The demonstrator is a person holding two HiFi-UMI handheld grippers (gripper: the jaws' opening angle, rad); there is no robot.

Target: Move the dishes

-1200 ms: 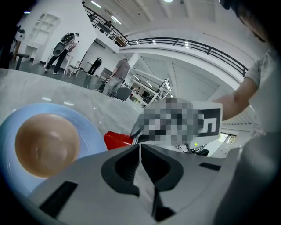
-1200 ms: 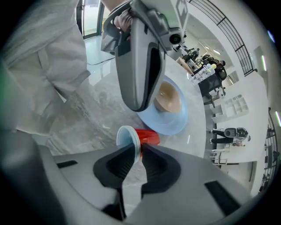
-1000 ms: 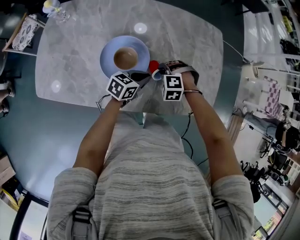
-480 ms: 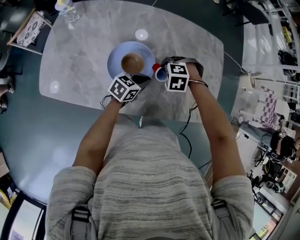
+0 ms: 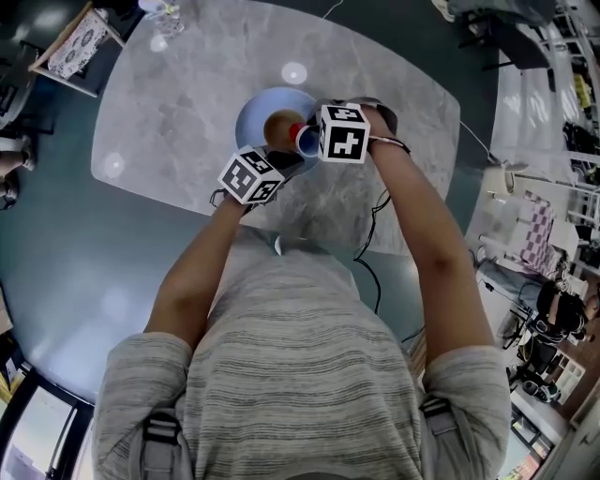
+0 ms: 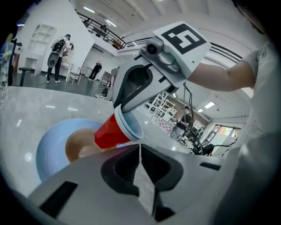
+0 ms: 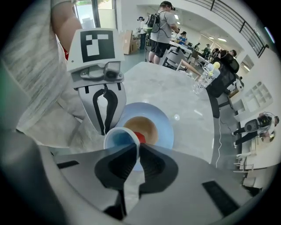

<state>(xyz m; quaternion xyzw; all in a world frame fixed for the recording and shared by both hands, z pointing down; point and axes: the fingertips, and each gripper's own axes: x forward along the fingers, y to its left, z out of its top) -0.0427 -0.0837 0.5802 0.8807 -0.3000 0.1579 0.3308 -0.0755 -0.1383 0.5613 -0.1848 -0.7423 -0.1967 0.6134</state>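
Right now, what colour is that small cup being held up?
The cup is red outside, pale bluish inside; clearest in the left gripper view.

Around you, a grey marble table (image 5: 178, 112) stands on a glossy dark teal floor (image 5: 66, 272) in a bright white hall. Strip lights (image 6: 90, 9) line the ceiling, a railed gallery (image 7: 235, 14) runs overhead, and people (image 7: 161, 26) stand beyond.

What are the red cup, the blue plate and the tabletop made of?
Red cup: probably thin plastic, glossy, with a rolled rim.
Blue plate: likely glazed ceramic, smooth and evenly coloured; could be melamine.
Tabletop: polished marble or a look-alike; grey veining, reflected lights.
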